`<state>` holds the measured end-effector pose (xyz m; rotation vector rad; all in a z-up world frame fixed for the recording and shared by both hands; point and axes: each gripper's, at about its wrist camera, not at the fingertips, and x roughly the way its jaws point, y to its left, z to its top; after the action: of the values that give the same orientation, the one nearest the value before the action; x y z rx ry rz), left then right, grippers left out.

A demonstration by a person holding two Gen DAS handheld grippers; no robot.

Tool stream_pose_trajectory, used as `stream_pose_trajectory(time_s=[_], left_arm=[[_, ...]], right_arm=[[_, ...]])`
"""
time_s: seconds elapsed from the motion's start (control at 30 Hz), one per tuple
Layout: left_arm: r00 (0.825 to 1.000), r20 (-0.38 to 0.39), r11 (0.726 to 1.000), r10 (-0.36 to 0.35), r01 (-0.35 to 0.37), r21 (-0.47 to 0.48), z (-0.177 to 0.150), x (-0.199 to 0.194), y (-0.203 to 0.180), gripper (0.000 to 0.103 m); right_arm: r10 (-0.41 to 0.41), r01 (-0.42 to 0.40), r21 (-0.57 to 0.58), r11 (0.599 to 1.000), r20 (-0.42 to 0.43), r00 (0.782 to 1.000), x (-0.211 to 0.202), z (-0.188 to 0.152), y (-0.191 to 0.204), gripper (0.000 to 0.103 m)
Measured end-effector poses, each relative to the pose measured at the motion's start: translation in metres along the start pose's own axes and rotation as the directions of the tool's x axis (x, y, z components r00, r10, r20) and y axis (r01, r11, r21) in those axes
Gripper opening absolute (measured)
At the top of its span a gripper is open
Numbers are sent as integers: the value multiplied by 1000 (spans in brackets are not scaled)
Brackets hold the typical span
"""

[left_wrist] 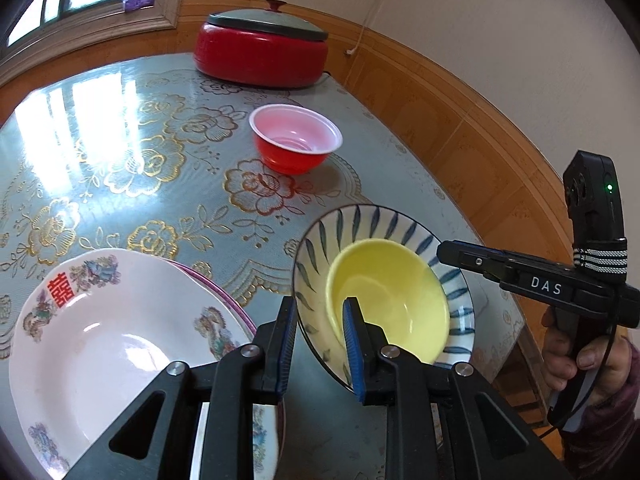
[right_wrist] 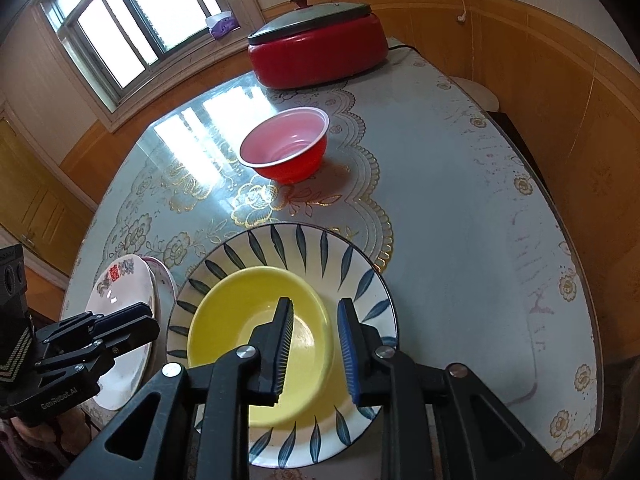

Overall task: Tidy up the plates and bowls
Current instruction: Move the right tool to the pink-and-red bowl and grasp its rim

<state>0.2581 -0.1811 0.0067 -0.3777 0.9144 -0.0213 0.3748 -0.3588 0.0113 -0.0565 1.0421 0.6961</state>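
Observation:
A yellow bowl (left_wrist: 396, 292) (right_wrist: 240, 312) sits inside a white plate with blue leaf strokes (left_wrist: 400, 224) (right_wrist: 288, 244). My left gripper (left_wrist: 318, 340) (right_wrist: 136, 320) is open, its jaws astride the striped plate's left rim without pressing on it. My right gripper (right_wrist: 316, 344) (left_wrist: 444, 250) is open too. One of its fingers hangs over the bowl's inside and the other outside it, with the bowl's right rim in the gap. A white plate with a red character (left_wrist: 100, 332) (right_wrist: 120, 276) lies to the left on a pink-rimmed plate (left_wrist: 224, 292). A red bowl (left_wrist: 294, 148) (right_wrist: 288, 148) stands farther back.
A red electric pot with a grey lid (left_wrist: 260, 52) (right_wrist: 316, 52) stands at the table's far end. The table has a glossy floral cover (left_wrist: 120, 160) (right_wrist: 460, 200), and its right edge runs close to a wood-panelled wall. A person's hand (left_wrist: 568, 360) holds the right gripper's handle.

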Motion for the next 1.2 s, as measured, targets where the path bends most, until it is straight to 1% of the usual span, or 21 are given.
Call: stream_pose_trajectory(time_s=[0.17,0.33,0.47,0.67,0.83,0.93,1.2], left_arm=[[999,30,999,21,-20,-35,15,-2,6,24],[996,55,997,63,-60,-58,32,1,10,25],[996,44,992,75,-70,-104,45,11,19,25],[991,45,984,126,-119,-136,62,23,25,27],[989,42,977,141,-132,-169,74,32,31,32],[989,33,973,141,-132,-188,79,38,35,33],[989,14,967,146,-139,-215,98,57,40,33]], right_arm=[[29,-29,7,1000,21,999,6,18,-1,22],[54,-54,26,998,17,998,18,37,-9,22],[77,-77,47,996,2,997,31,53,-16,22],[105,-104,66,992,-7,994,48,76,-22,22],[133,-131,76,988,-20,991,63,90,-25,22],[143,-140,91,986,-33,989,72,97,-29,22],[154,-150,87,985,-38,987,84,114,-32,23]])
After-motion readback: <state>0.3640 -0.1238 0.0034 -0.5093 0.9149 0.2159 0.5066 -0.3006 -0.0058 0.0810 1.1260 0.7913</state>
